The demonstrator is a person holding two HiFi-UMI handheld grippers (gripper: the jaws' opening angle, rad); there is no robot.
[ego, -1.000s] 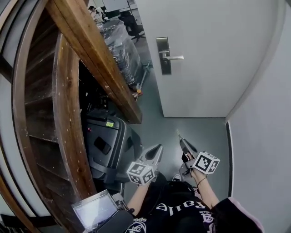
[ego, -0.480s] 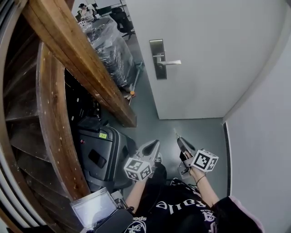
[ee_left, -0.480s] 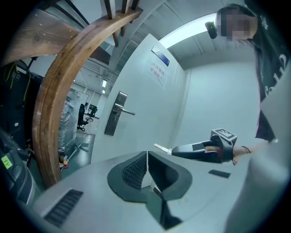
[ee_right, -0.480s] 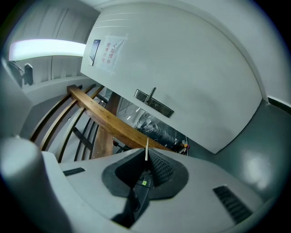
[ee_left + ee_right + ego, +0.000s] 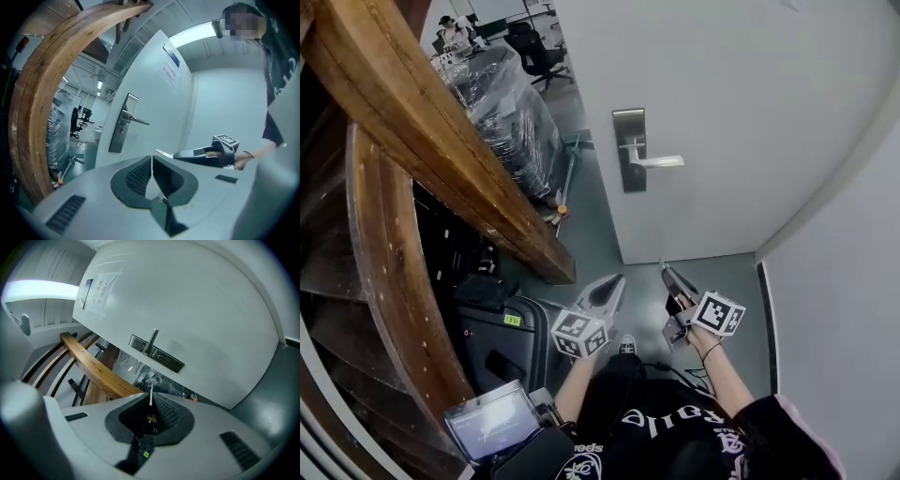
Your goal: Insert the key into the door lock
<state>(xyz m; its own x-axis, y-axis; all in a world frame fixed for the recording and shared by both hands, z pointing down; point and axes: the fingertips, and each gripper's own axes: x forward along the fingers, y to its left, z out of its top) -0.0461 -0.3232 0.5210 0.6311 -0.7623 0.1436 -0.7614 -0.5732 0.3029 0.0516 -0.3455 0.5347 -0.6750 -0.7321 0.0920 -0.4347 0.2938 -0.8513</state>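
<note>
A white door (image 5: 750, 112) carries a steel lock plate (image 5: 629, 150) with a lever handle (image 5: 656, 161); the same plate (image 5: 121, 124) and the plate (image 5: 157, 354) show in both gripper views. My right gripper (image 5: 666, 272) is shut on a thin silver key (image 5: 151, 395) whose blade sticks out past its tips, well short of the door. The key (image 5: 163, 153) also shows in the left gripper view. My left gripper (image 5: 614, 283) is shut with nothing between its jaws, held beside the right one.
A curved wooden stair rail (image 5: 422, 141) runs along the left. Plastic-wrapped stacked goods (image 5: 502, 122) and office chairs (image 5: 530, 42) stand beyond it. A dark case (image 5: 502, 347) and a small screen (image 5: 492, 422) sit at lower left. A white wall (image 5: 844, 281) closes the right side.
The view has shifted closer to the door, whose lock plate now sits lower in the head view. Both grippers have moved slightly forward, still held the same way.
</note>
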